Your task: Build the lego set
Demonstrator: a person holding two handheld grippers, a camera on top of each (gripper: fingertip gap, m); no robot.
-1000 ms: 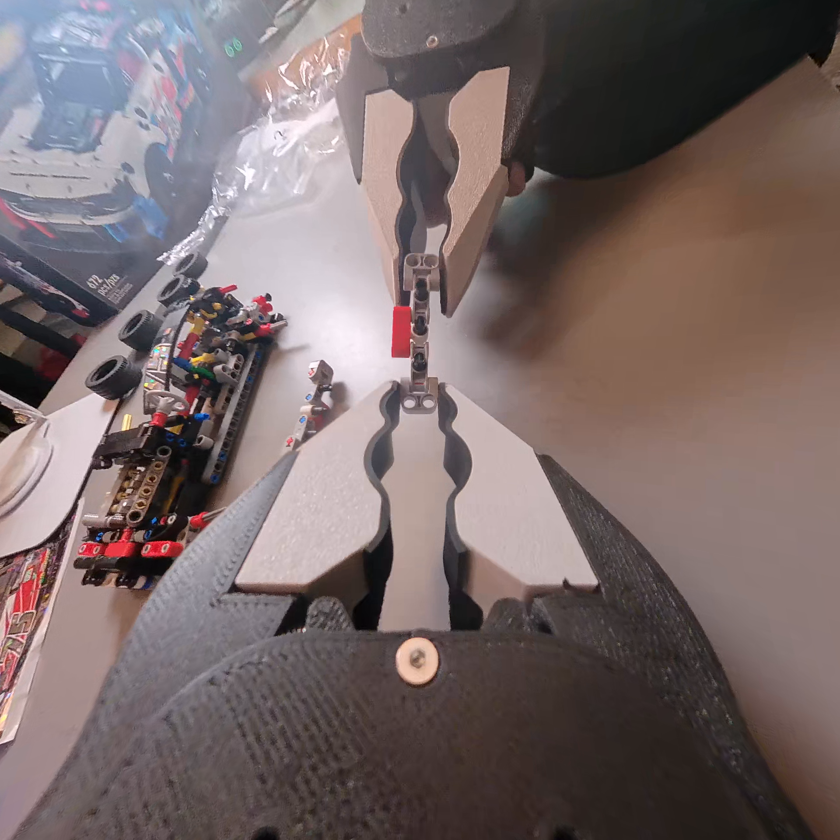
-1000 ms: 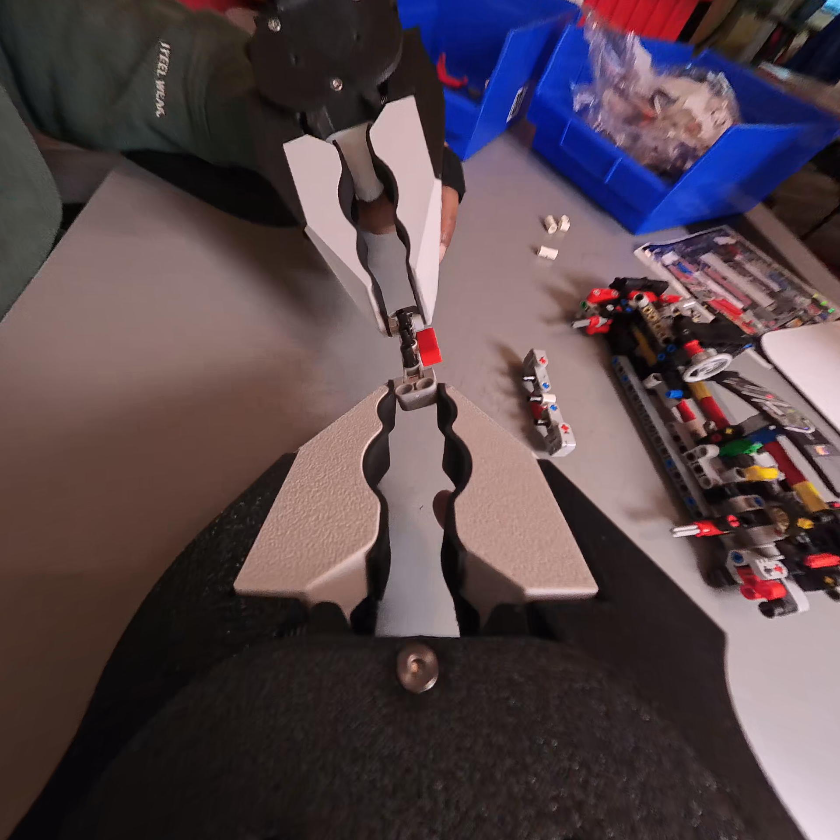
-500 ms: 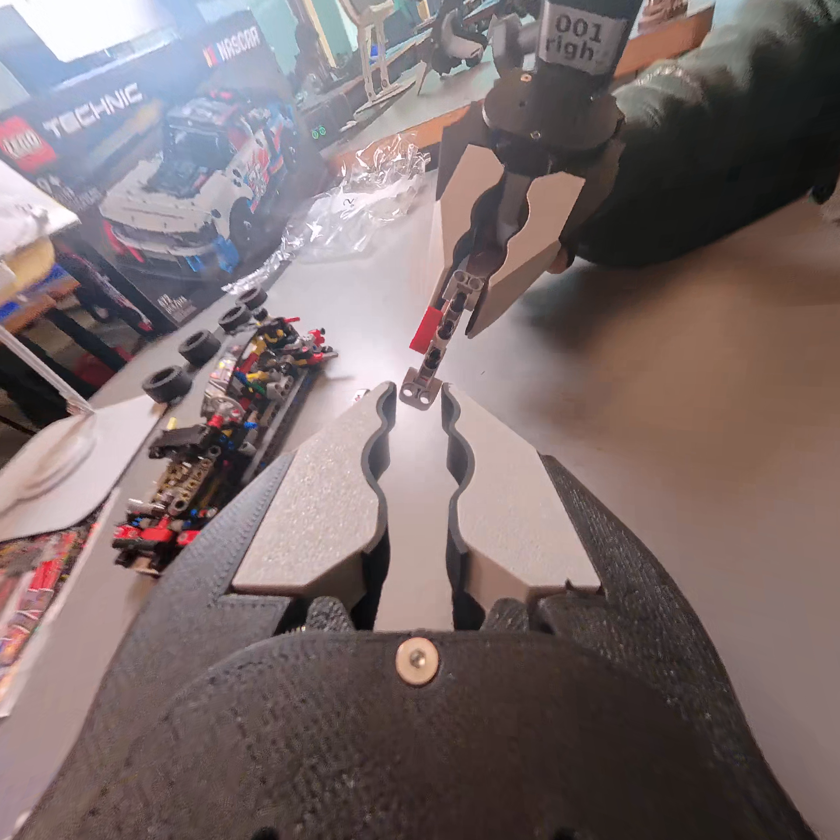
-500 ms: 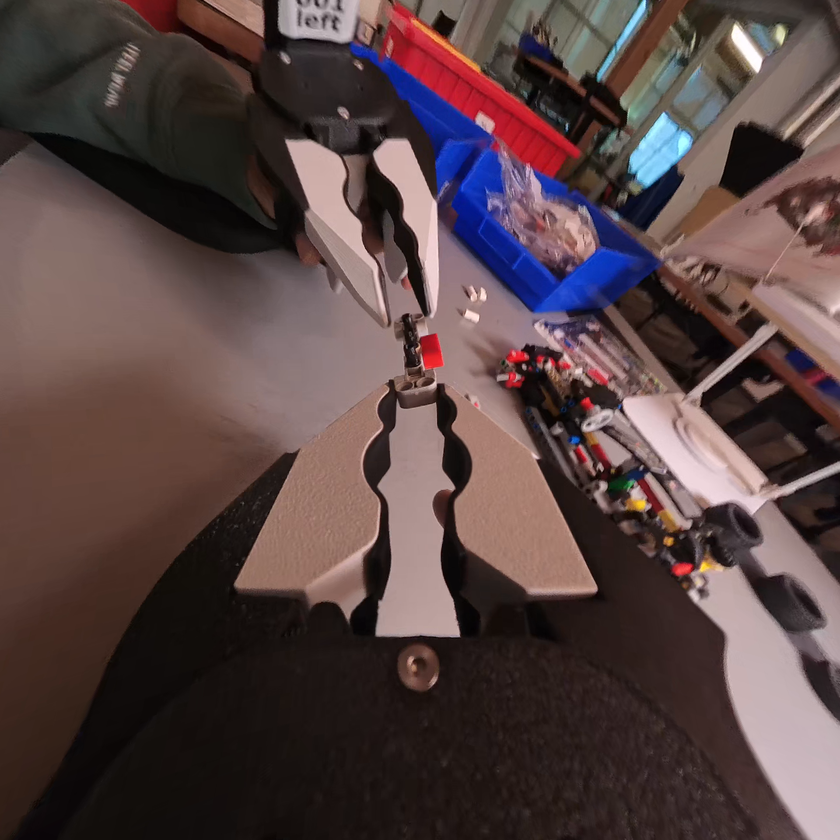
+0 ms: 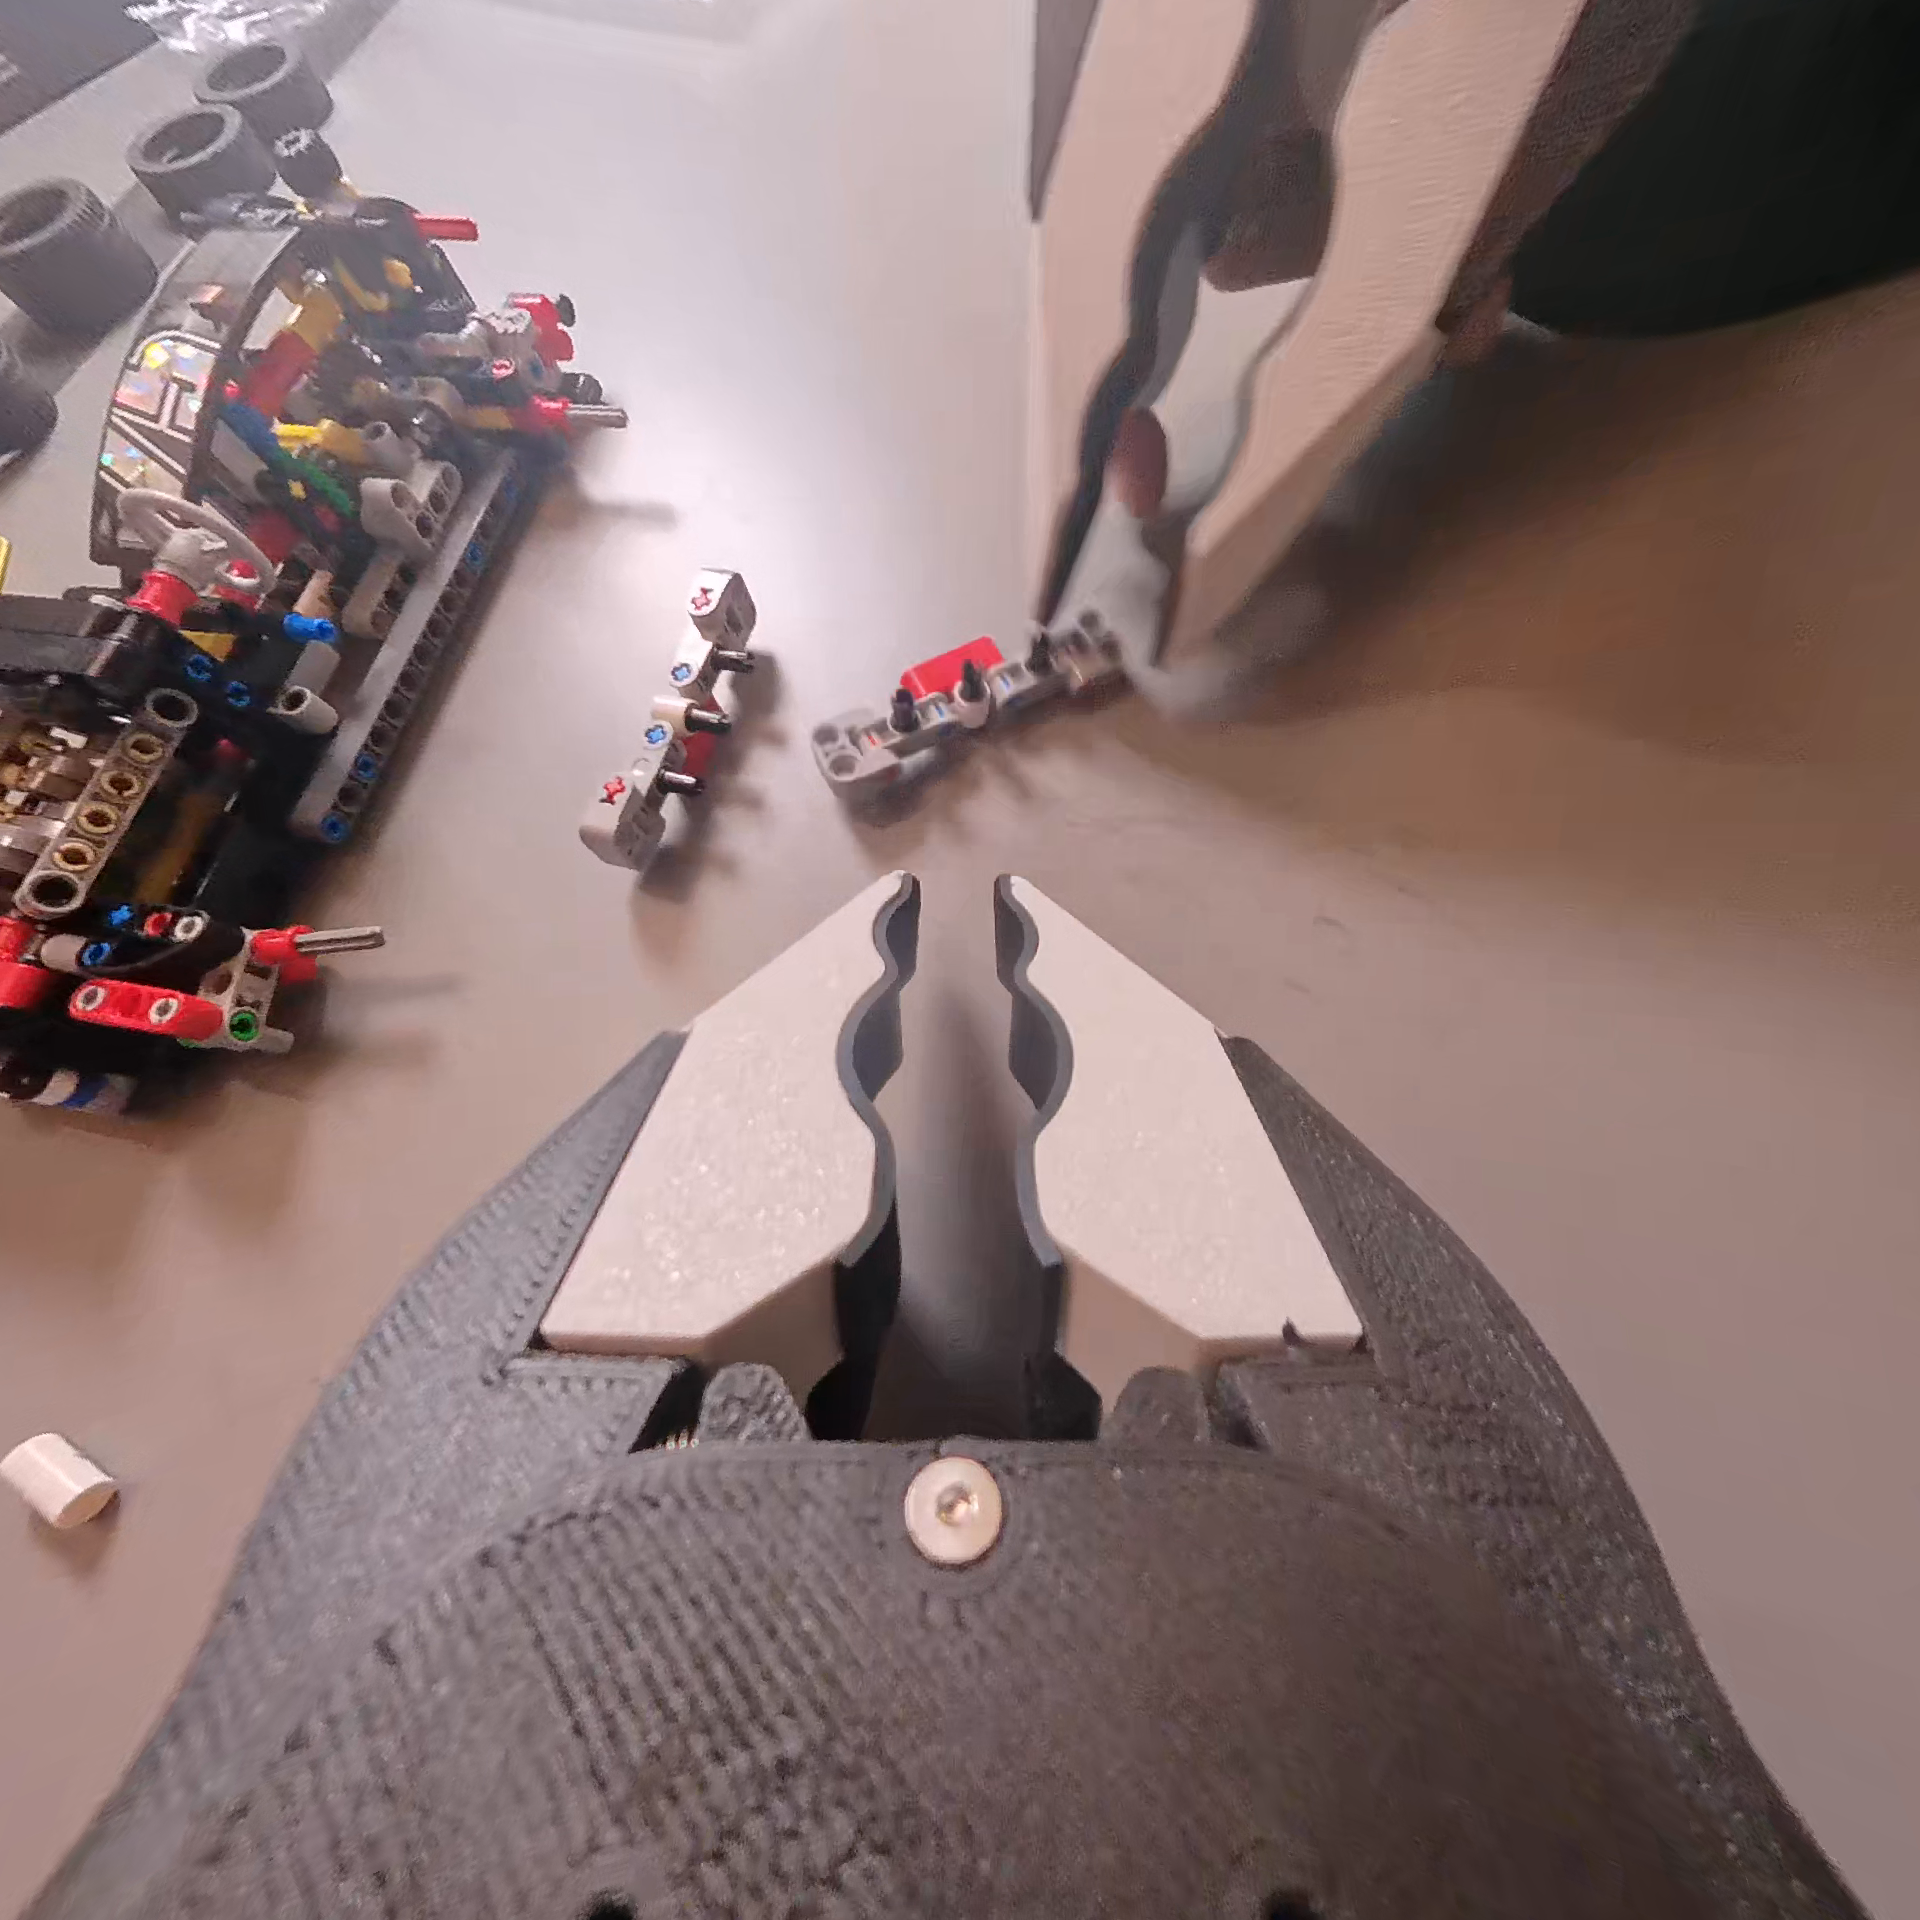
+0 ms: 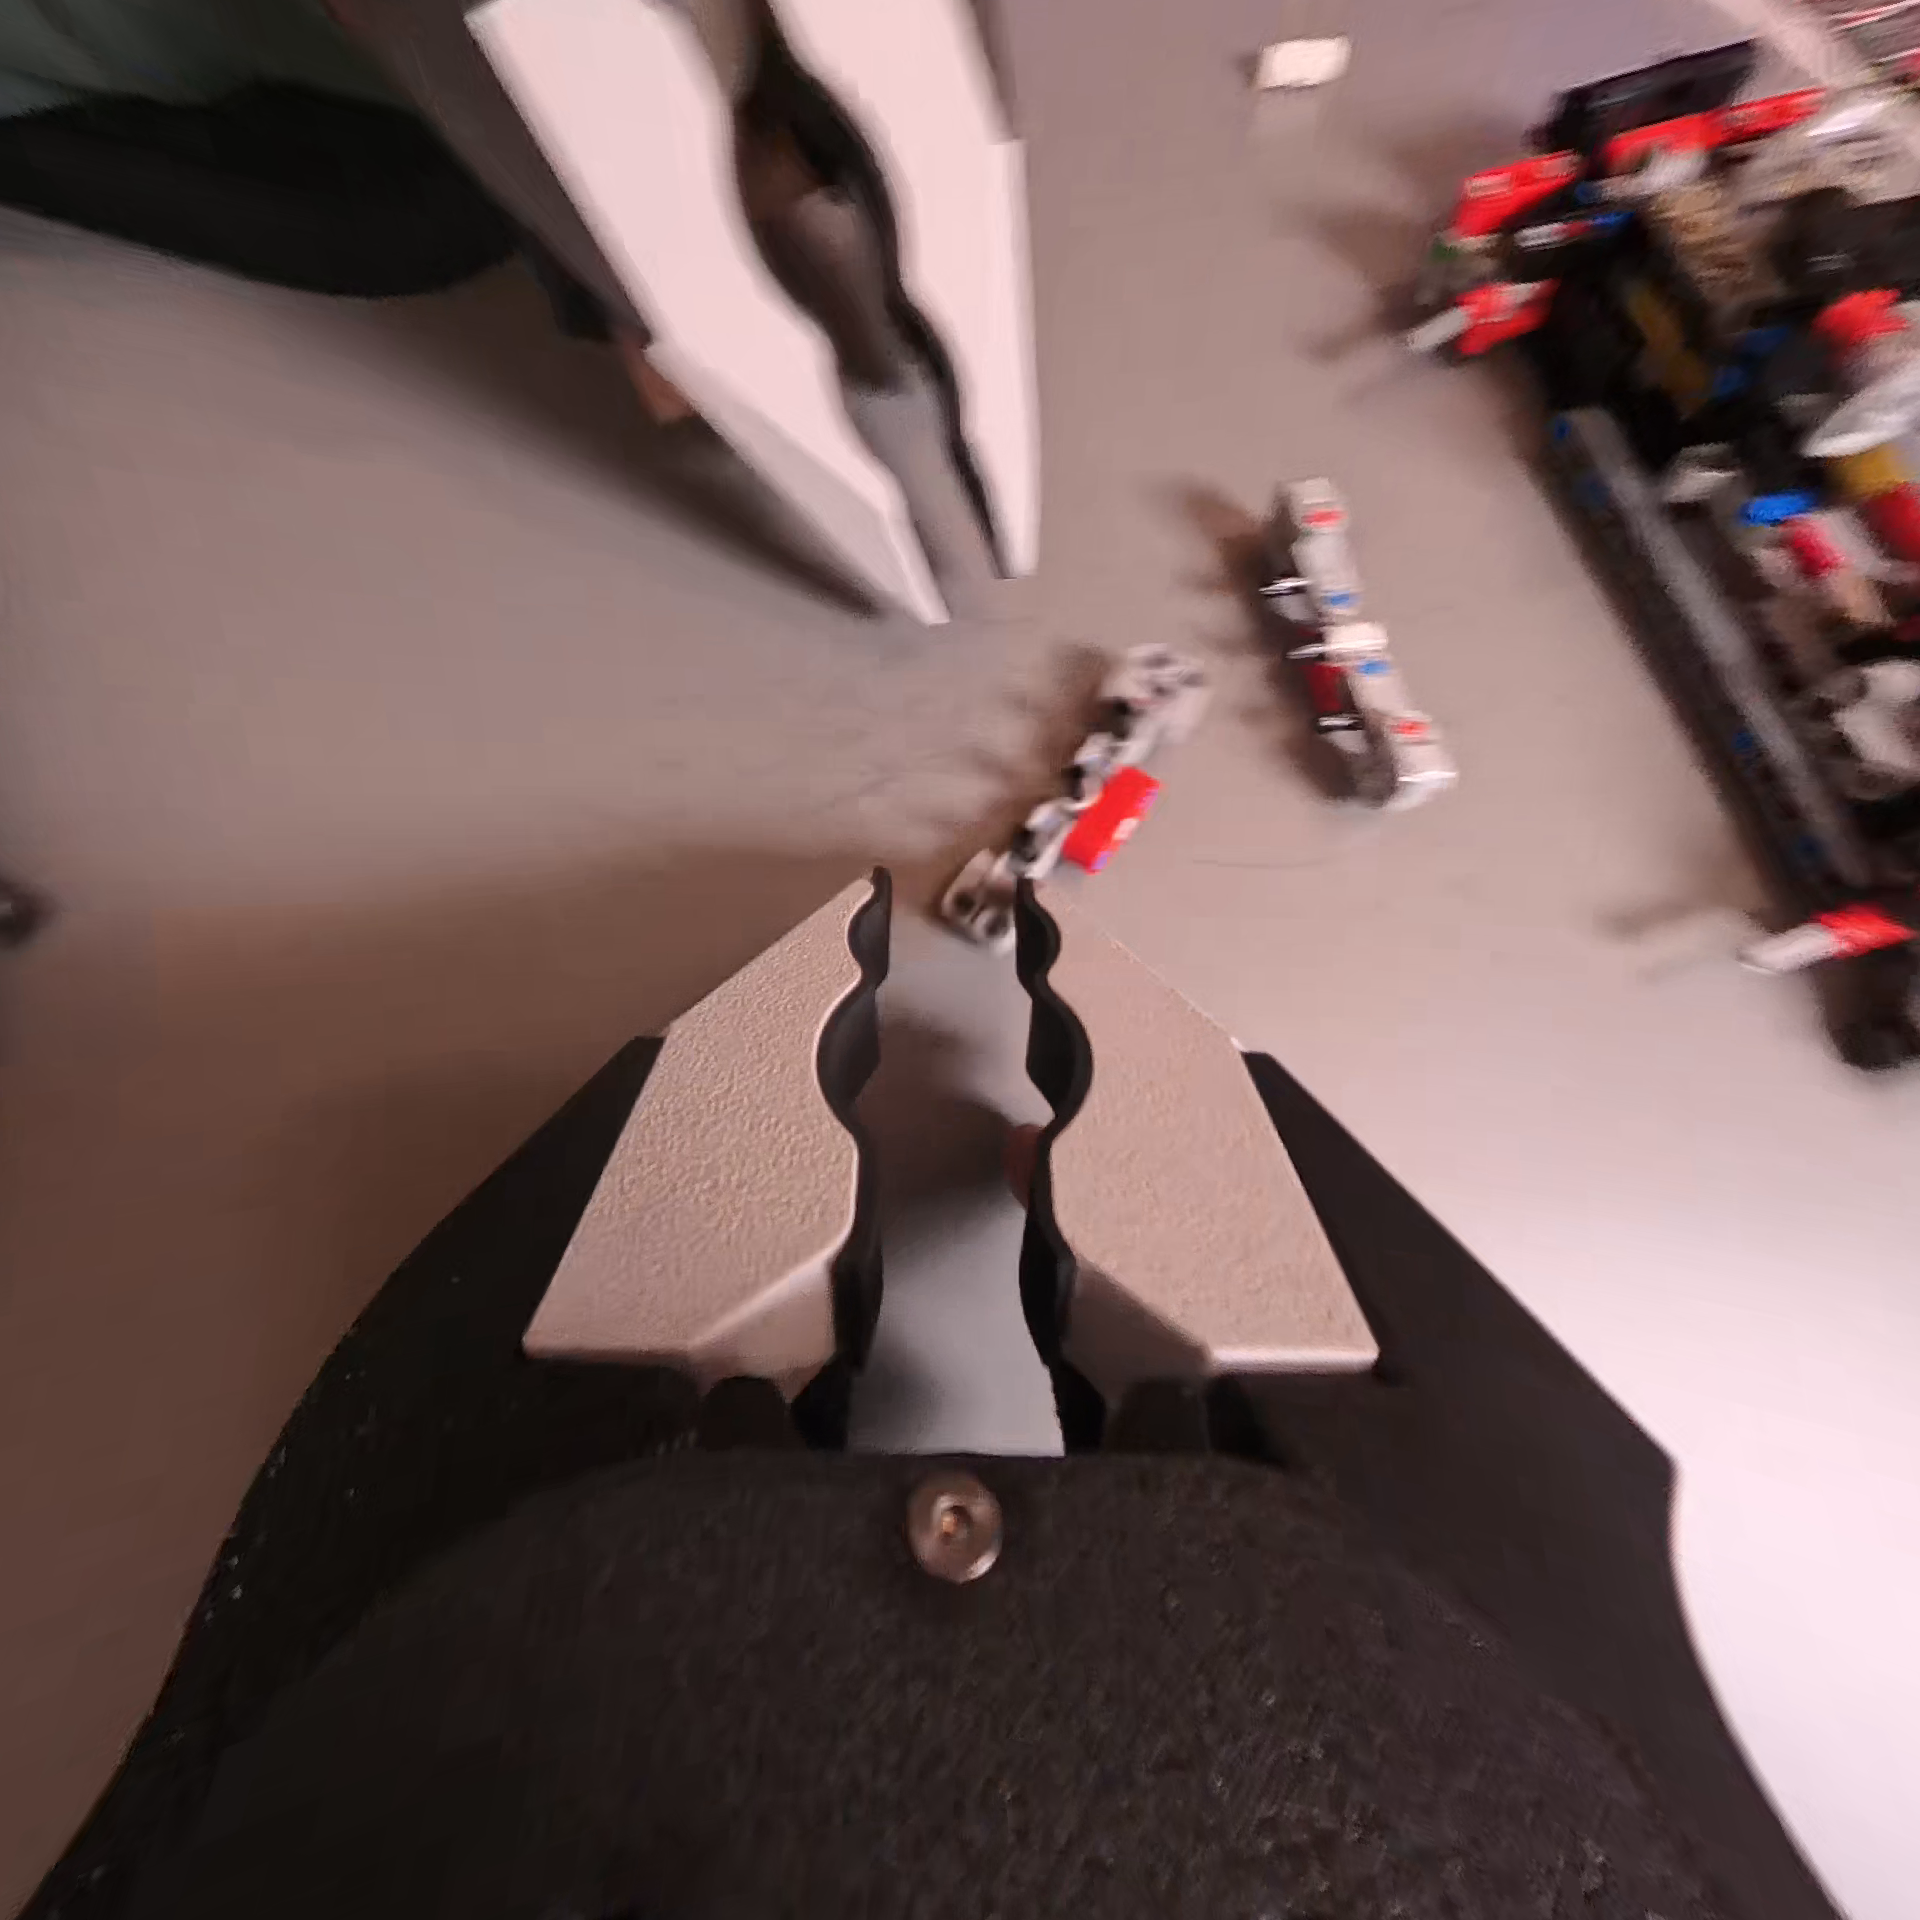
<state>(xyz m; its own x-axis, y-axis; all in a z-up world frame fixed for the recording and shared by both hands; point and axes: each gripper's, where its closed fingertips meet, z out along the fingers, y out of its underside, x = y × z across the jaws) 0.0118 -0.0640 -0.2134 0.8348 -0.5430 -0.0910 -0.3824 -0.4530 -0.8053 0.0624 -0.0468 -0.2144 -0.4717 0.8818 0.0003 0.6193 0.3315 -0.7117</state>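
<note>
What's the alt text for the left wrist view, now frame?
The left gripper hangs open and empty over a grey table; just ahead the small grey-and-red Lego piece lies flat, the right gripper at its far end. A similar piece and the car chassis lie left.

Two grippers (image 5: 954, 883) (image 5: 1164, 634); one part-built car chassis (image 5: 260, 644); two small grey beam assemblies (image 5: 670, 717) (image 5: 966, 701); four loose black tyres, upper left (image 5: 62, 255); one white cylinder, lower left (image 5: 59, 1480).

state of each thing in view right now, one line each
left claw: open, empty
right claw: open, at the strip's end
grey strip with red piece: lying on the table
second grey strip: lying free
car chassis: part built
tyres: loose, unmounted
</note>
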